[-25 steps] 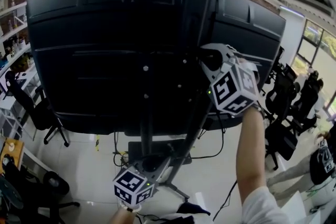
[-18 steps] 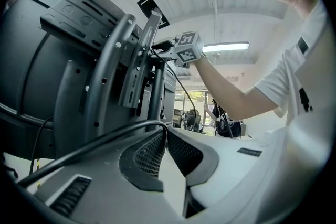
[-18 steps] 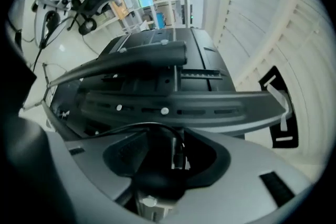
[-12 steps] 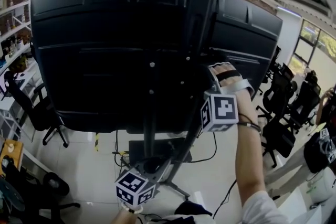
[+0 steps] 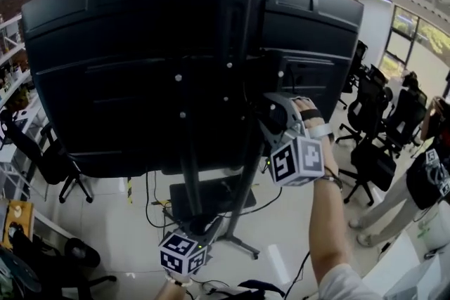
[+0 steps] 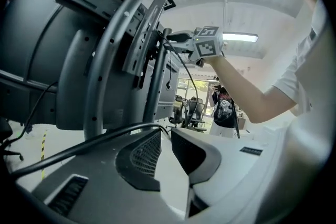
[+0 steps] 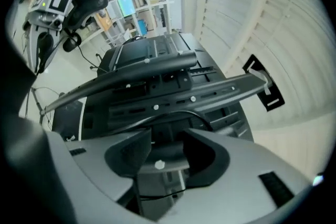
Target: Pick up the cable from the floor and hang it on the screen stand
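Two tools share the job behind the screen (image 5: pixel 105 67): your right hand-held gripper (image 7: pixel 168 134) sits high against the screen stand (image 5: pixel 188 165), and your left hand-held gripper (image 6: pixel 167 131) hangs well below it, near the stand's foot. The head view gives that layout but is too dark to read either pair of jaws.

Only the left gripper view shows the cable (image 6: pixel 90 144) in a grip. It is a black line that climbs along the outer face of one jaw and ends at the tips. The tips are drawn close on it, with a sliver of light between the pads. That same view looks up at the right hand-held gripper from beneath. From there, a further stretch of black cable drops away from its nose in a curve beside your forearm (image 6: pixel 247 92).

Only the right gripper view shows what lies between its own jaws. They stand well apart and closed on nothing, with a grey bar of the stand, marked by a screw head (image 7: pixel 159 164), in the gap. A thin arc of cable crosses the bracket just ahead of the tips. This view also catches the left tool's marker cube (image 7: pixel 52 0), well apart from those jaws.

Office chairs (image 5: pixel 373 116) stand beyond the right hand-held gripper.
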A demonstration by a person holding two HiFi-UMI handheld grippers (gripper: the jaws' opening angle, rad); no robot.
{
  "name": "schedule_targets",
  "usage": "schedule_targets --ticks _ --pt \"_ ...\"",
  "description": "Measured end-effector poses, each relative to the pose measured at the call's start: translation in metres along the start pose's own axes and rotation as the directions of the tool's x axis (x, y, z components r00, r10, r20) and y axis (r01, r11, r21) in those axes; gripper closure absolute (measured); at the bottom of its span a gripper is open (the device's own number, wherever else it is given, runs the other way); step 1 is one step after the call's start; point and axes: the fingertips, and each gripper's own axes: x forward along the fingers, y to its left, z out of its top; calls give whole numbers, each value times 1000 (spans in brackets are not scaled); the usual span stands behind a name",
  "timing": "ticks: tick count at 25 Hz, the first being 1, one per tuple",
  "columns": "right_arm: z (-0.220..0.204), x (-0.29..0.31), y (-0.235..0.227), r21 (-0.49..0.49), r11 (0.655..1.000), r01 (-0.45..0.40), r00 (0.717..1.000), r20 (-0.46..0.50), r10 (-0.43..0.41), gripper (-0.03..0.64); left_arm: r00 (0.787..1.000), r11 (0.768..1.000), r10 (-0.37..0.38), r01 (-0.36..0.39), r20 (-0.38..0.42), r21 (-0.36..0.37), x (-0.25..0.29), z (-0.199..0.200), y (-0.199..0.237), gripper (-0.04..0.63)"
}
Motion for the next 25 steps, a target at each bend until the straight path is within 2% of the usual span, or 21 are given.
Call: schedule_targets --ticks 3,8,11,12,13,15,17,19,22,25 --pt "-20 -20 22 117 993 11 1000 2 -11 403 999 999 2 -5 -49 -43 6 -33 -1 483" --pt "-54 -73 66 287 958 17 999 -39 -6 424 985 997 -37 25 -166 -73 12 -93 -19 483" --pt "-51 -118 82 403 914 39 999 -29 -30 484 977 995 -62 45 -206 -86 0 -118 -41 483" --pt "-49 -133 84 443 895 56 998 -21 -52 527 977 996 -62 47 -204 -81 -6 -121 -49 483" --pt "-46 -148 87 485 872 70 997 -13 -73 599 979 996 -60 47 -197 -74 -12 -122 -56 489" --pt "-41 -176 97 573 816 79 995 5 -100 604 984 998 -53 44 -173 -55 -26 -121 -71 550" --pt "-37 -203 115 666 742 77 994 7 -110 604 988 999 -43 39 -150 -33 -41 -120 -85 593" --pt "-33 -225 137 769 636 66 994 7 -111 604 992 999 -34 32 -124 -19 -58 -117 -94 594" --pt "-19 -255 177 906 423 -7 996 44 -77 604 997 1000 -12 12 -80 -12 -88 -112 -103 594" --pt "-6 -278 224 974 210 -84 995 91 -27 604 999 1000 17 -18 -41 -8 -116 -108 -109 594"
